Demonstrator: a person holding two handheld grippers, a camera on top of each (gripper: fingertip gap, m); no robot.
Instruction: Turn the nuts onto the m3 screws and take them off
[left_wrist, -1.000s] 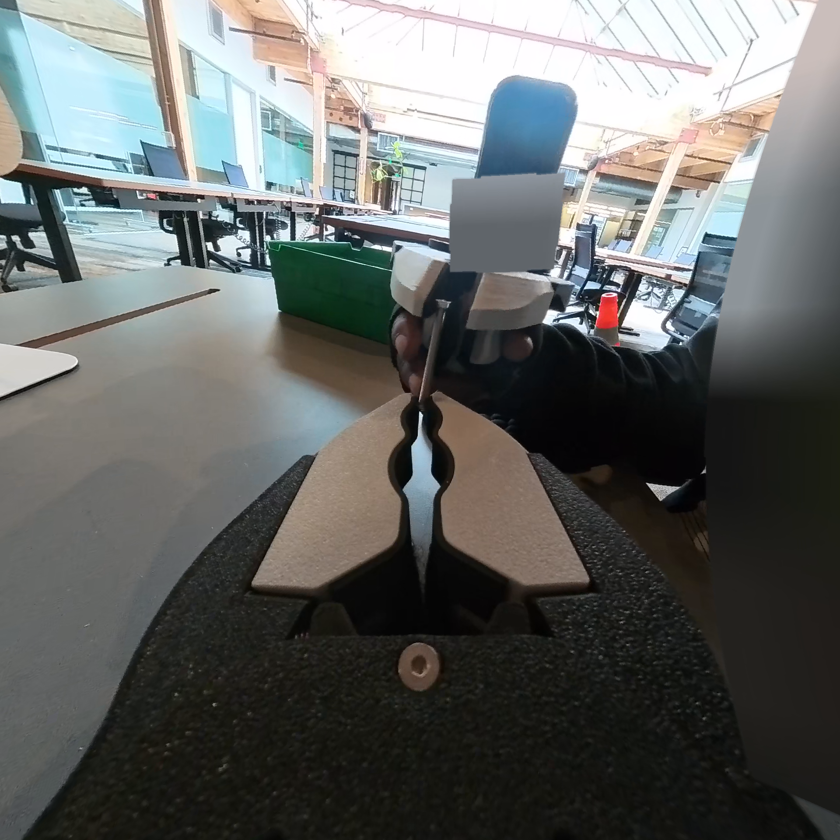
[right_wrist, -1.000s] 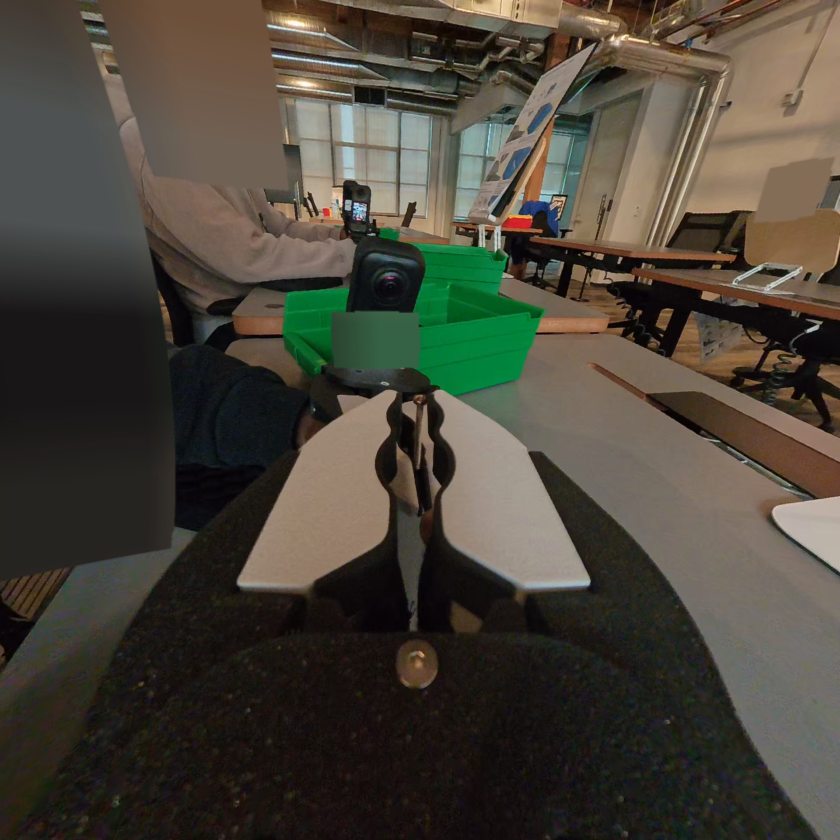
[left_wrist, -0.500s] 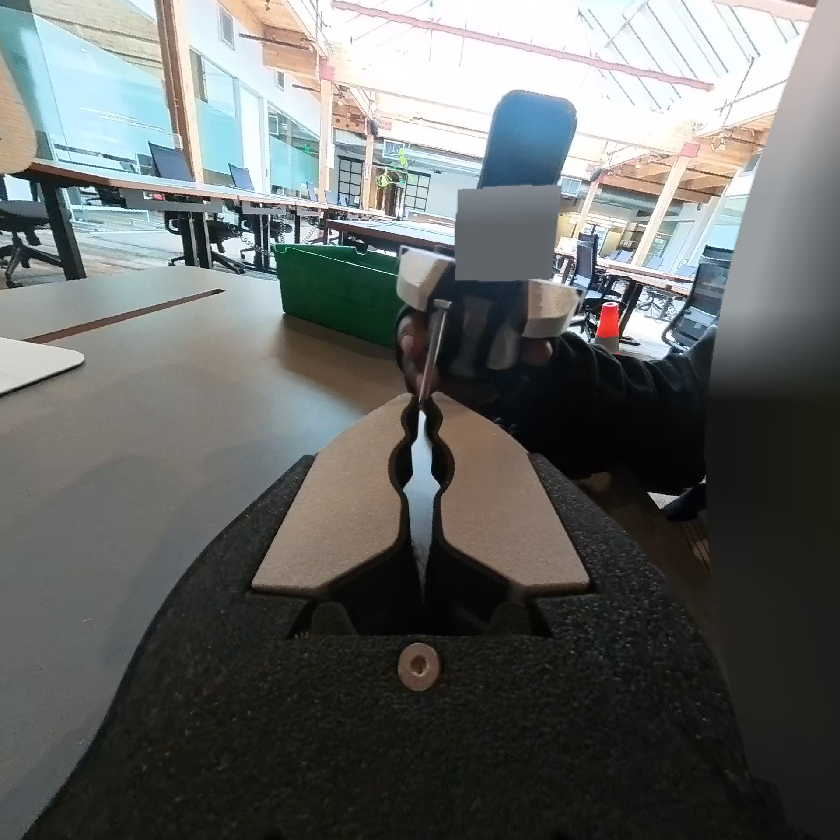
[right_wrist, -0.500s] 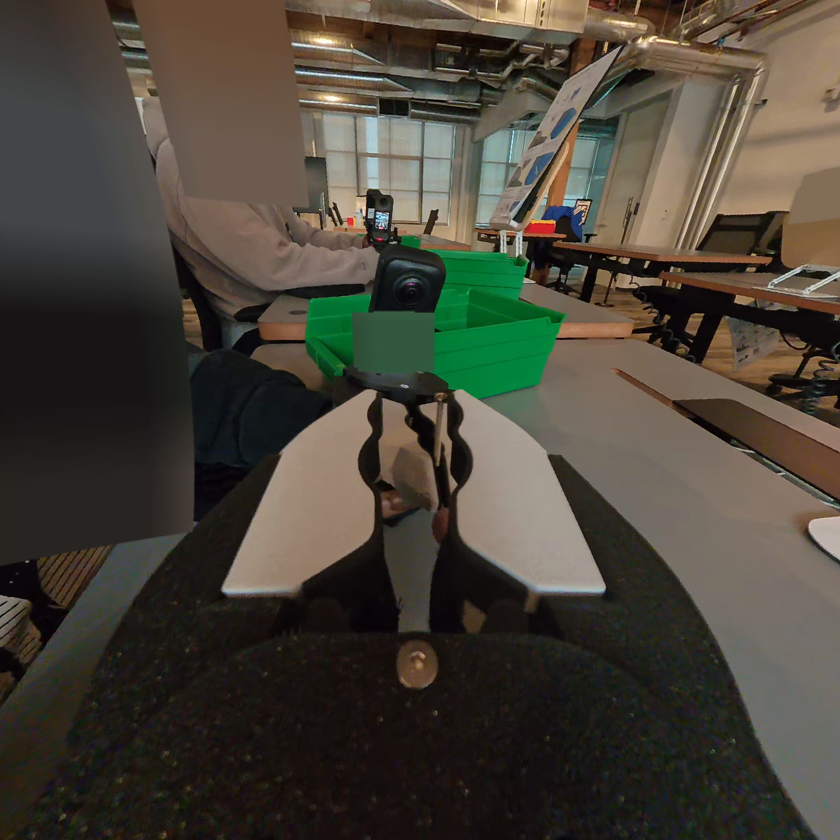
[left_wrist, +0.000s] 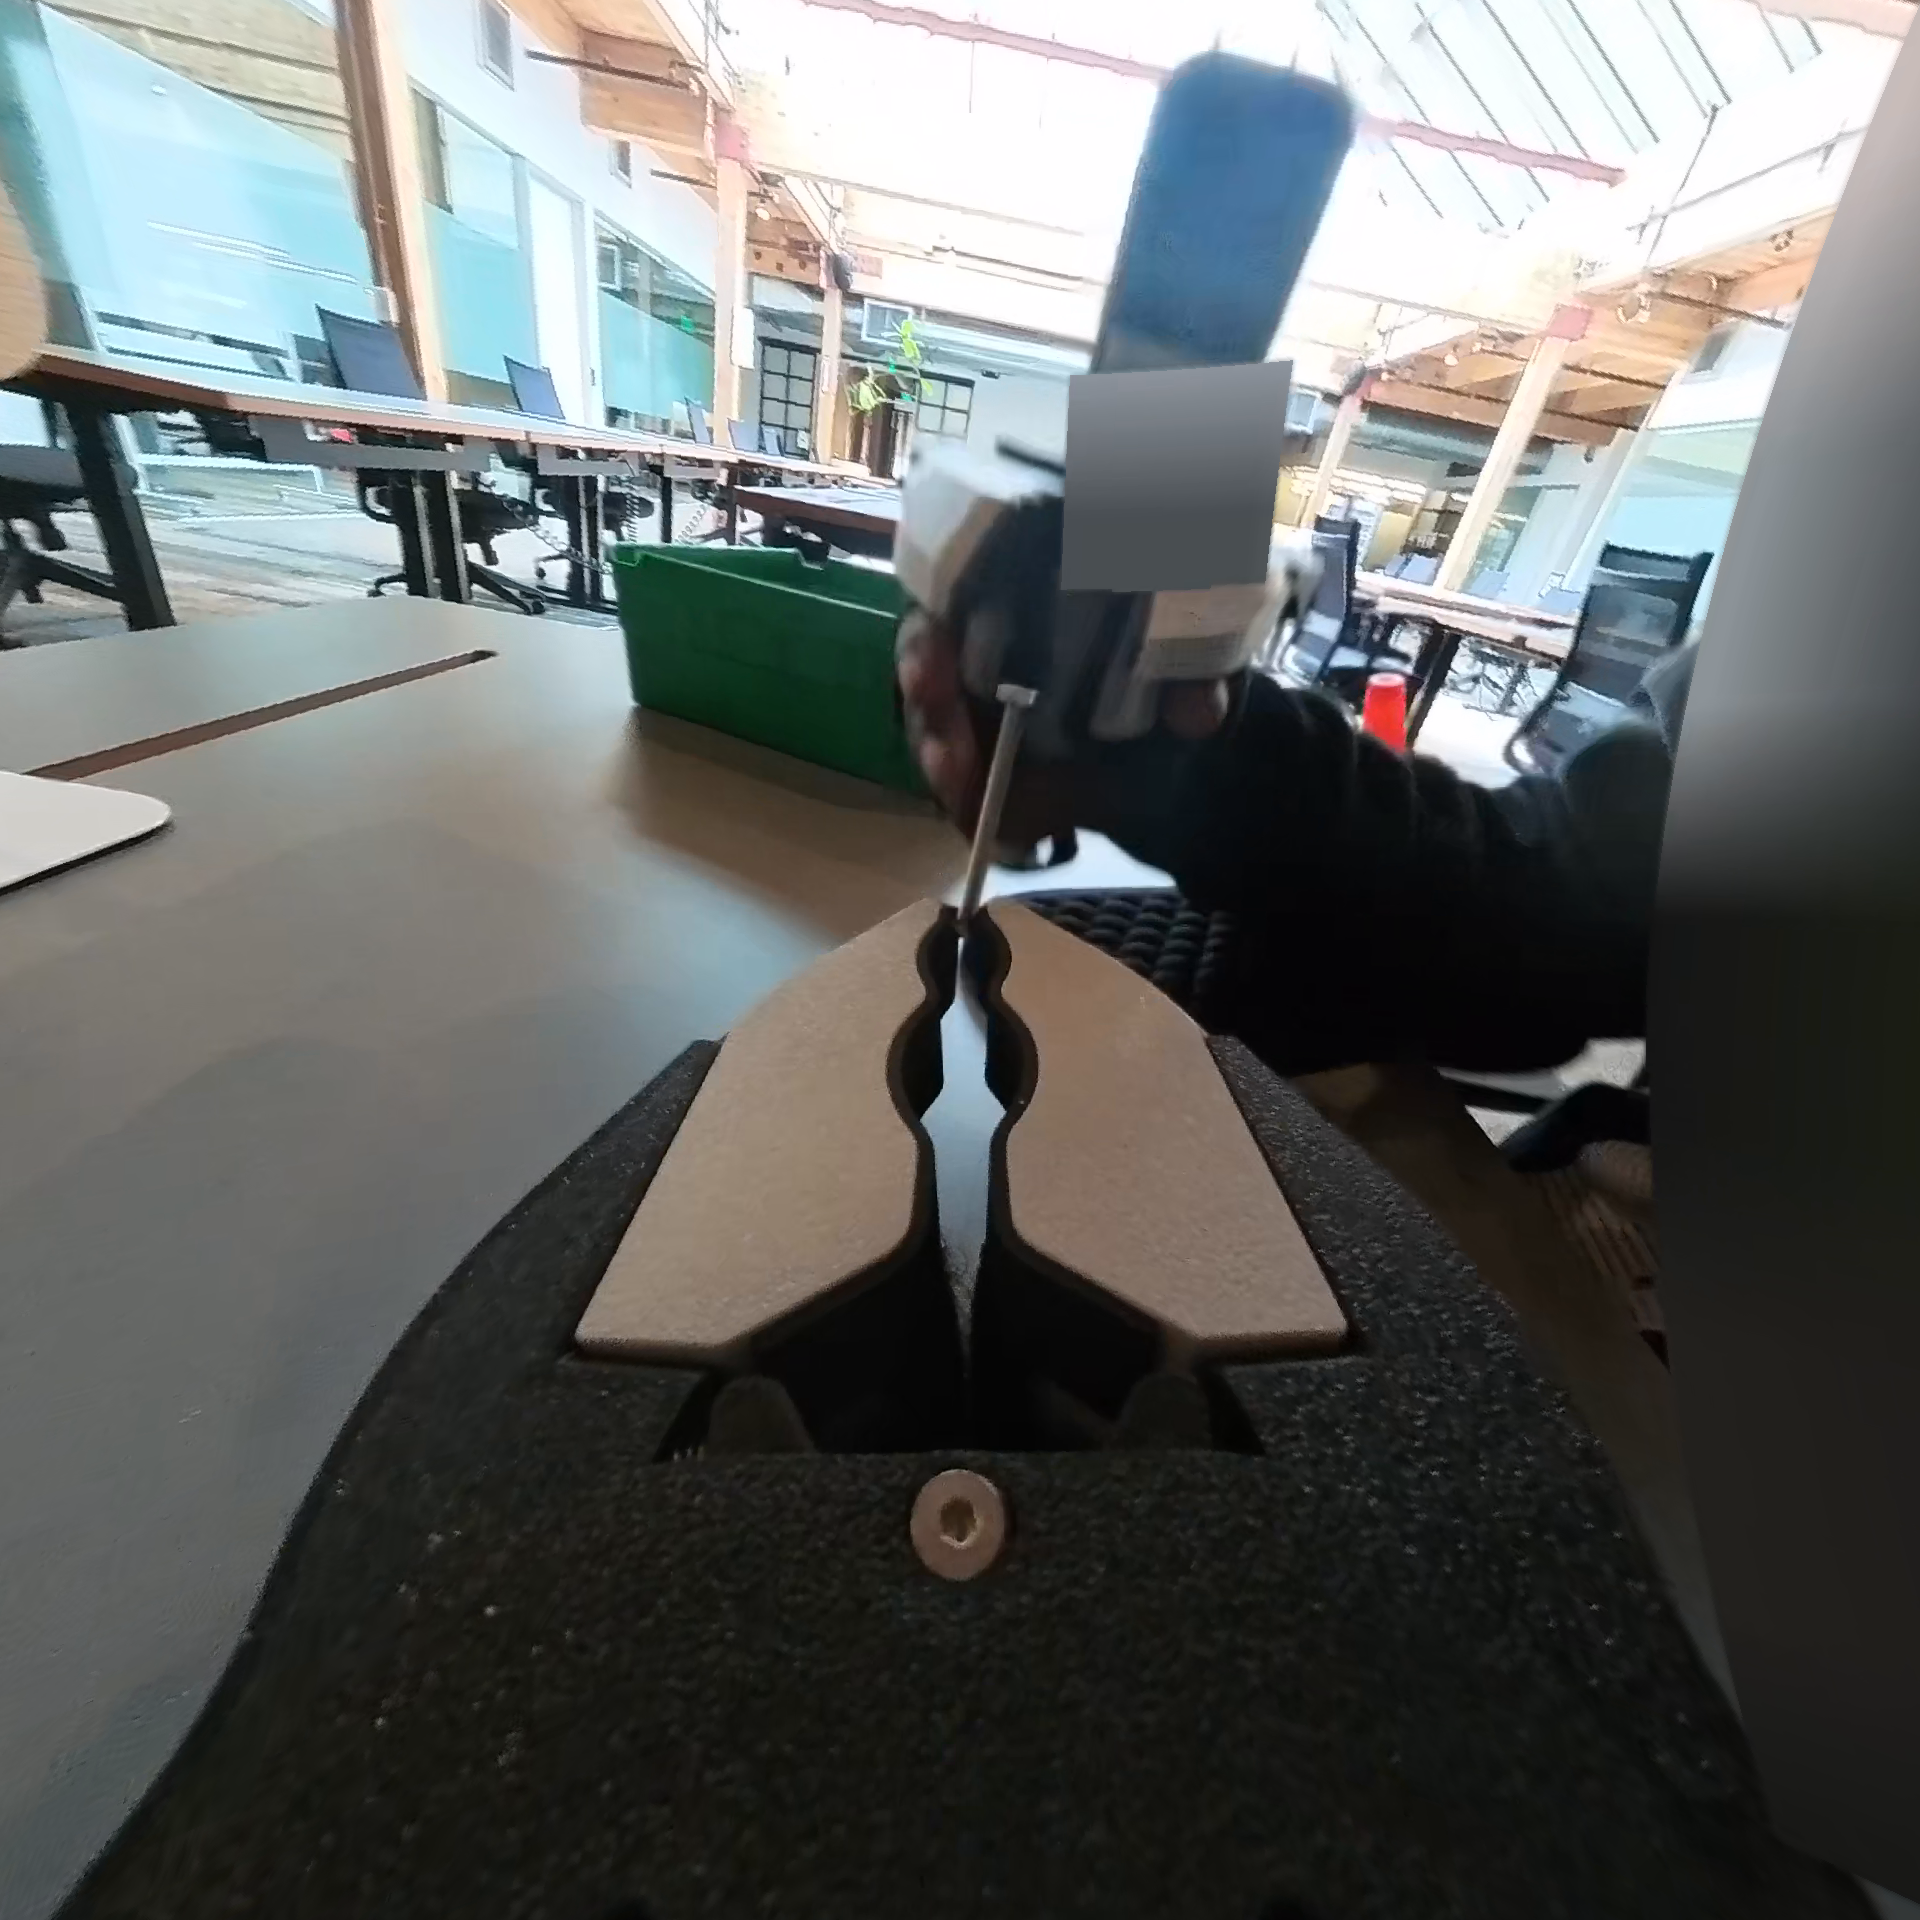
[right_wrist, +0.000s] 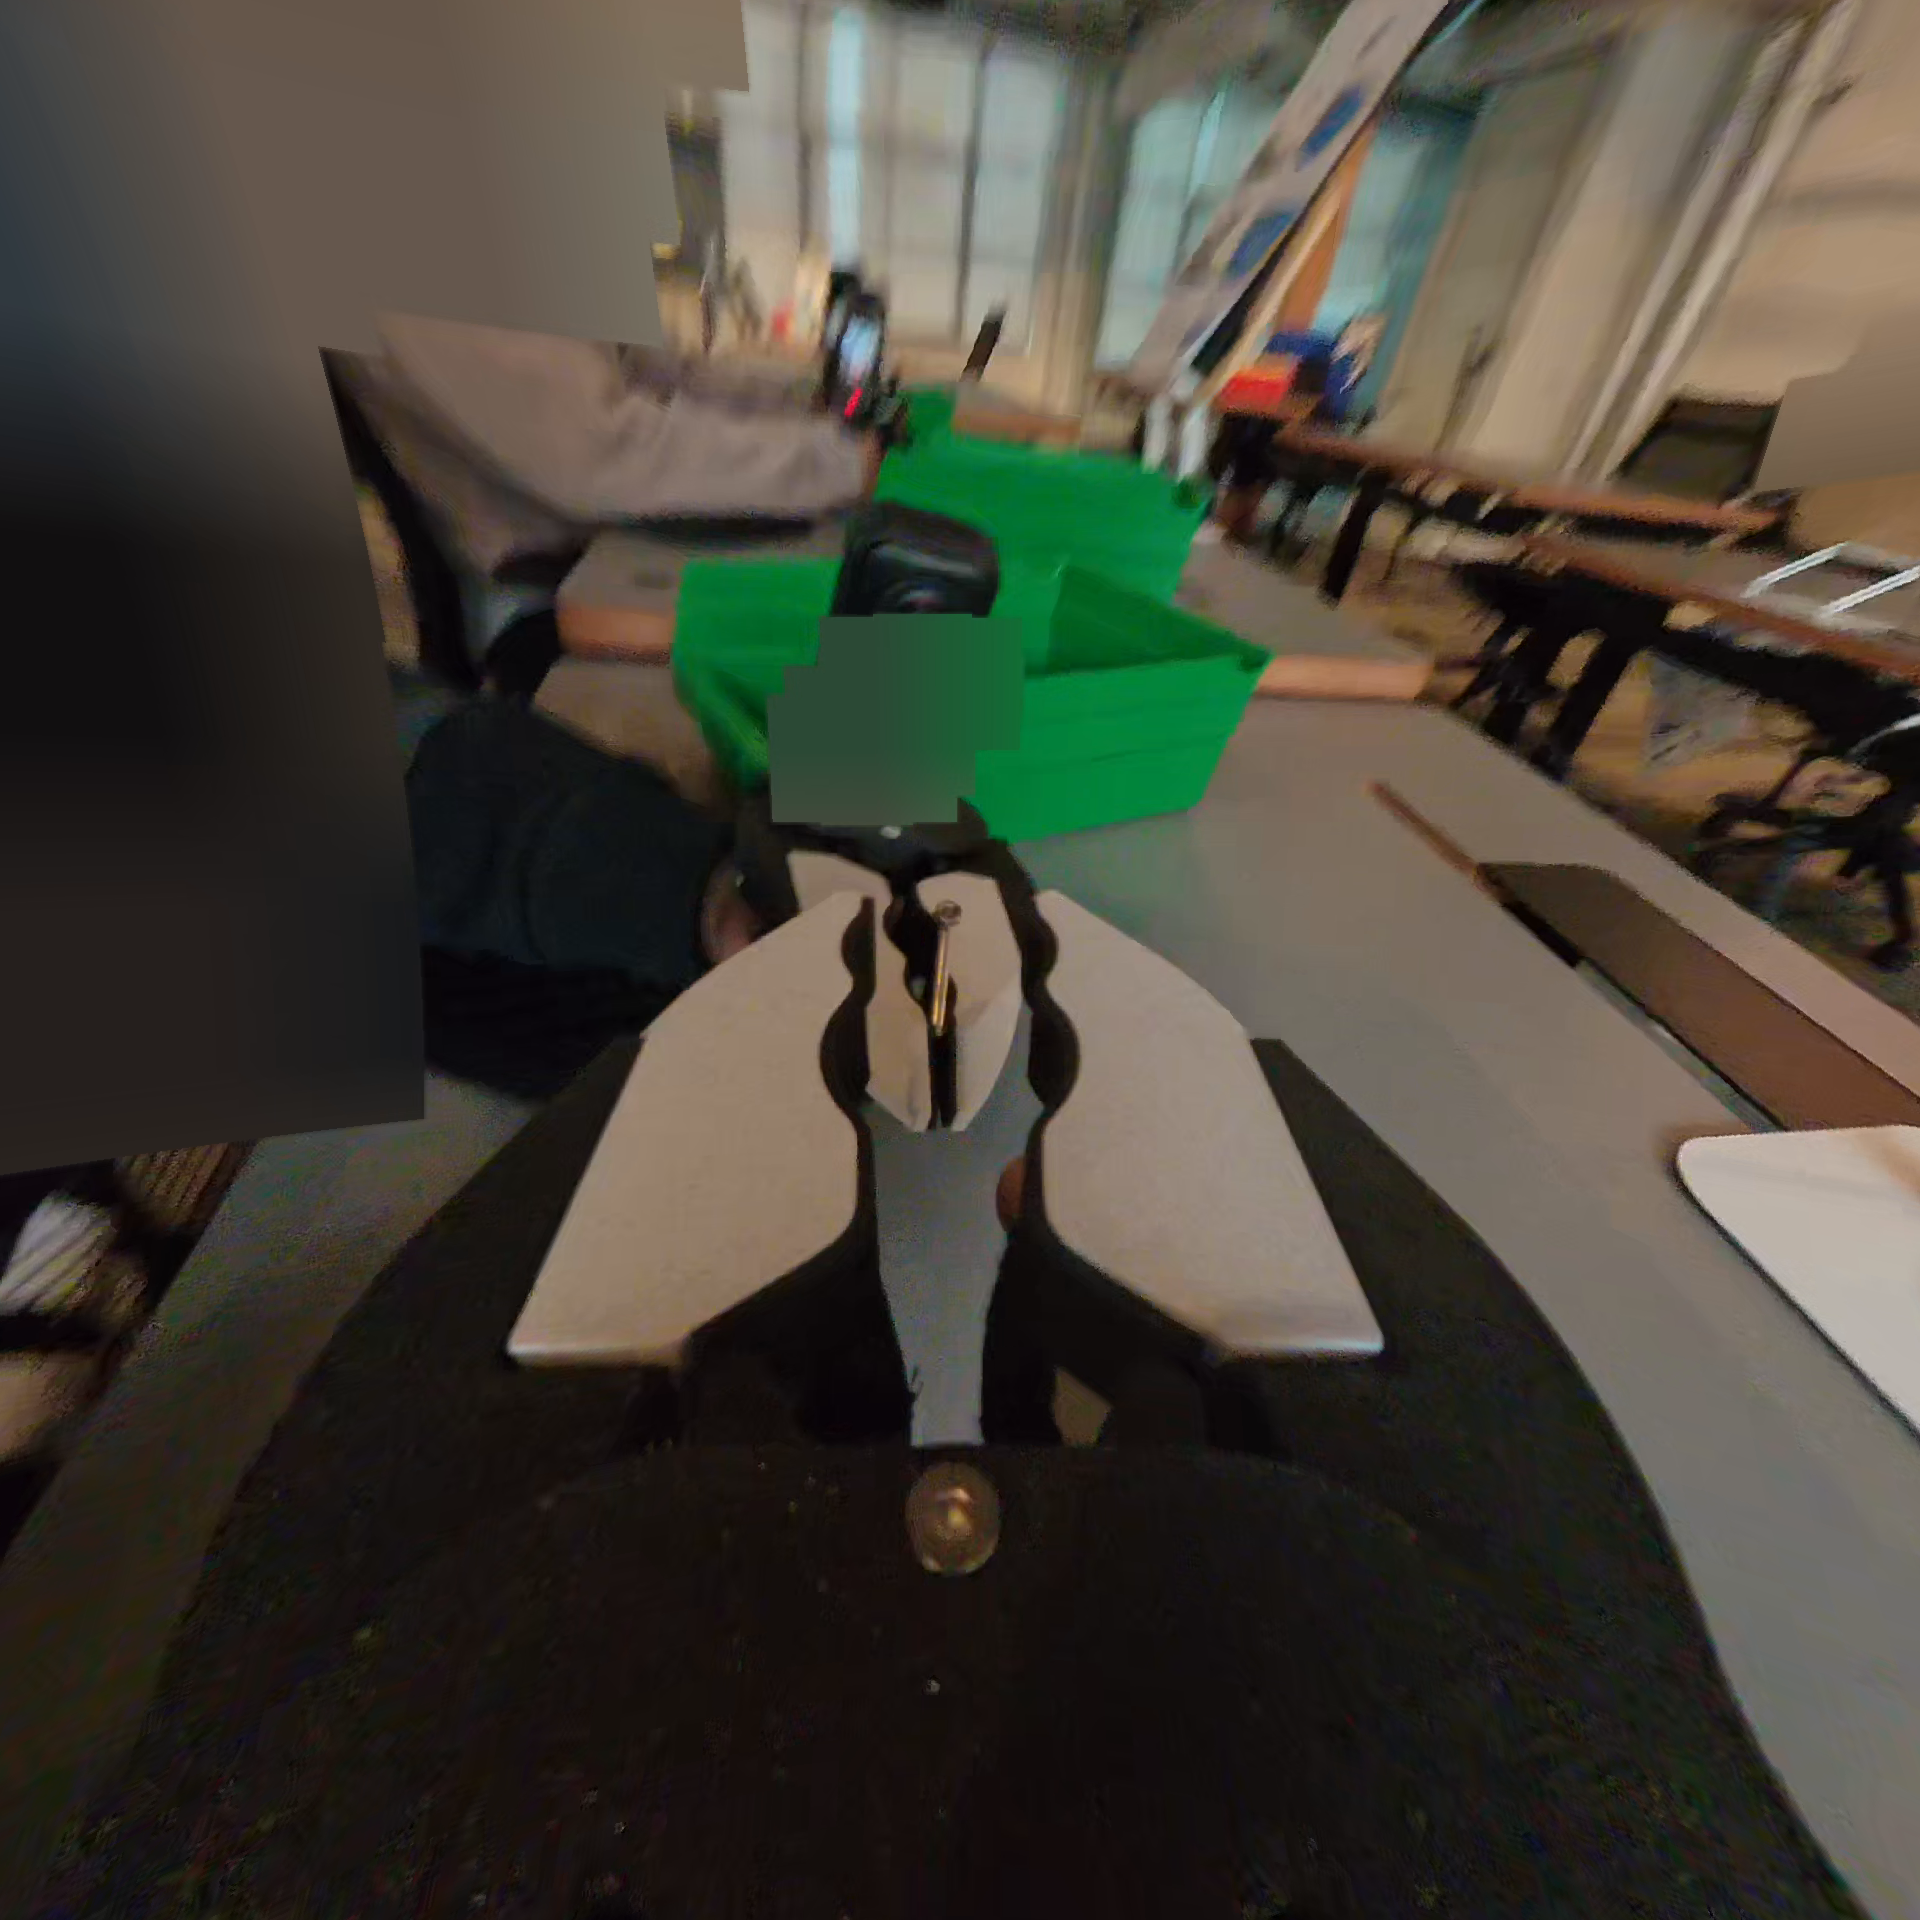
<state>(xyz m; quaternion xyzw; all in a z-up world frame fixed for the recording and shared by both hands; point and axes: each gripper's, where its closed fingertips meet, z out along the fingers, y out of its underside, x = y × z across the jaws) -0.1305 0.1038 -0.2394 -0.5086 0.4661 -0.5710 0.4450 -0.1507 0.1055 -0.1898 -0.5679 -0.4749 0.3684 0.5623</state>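
The left gripper (left_wrist: 961, 920) pinched the tip of 1 long, thin silver metal screw (left_wrist: 995, 800), head upward, above the grey table (left_wrist: 312, 935). The right gripper (right_wrist: 945, 925) stood spread, gripping nothing. No nut showed on the shank, so judging by that, threading remained undone.

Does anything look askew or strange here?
Only slightly: the long screw pinched in the shut left gripper leans a little to one side, not straight along its fingers. No nut is visible on it. Nothing seems spilled or broken.
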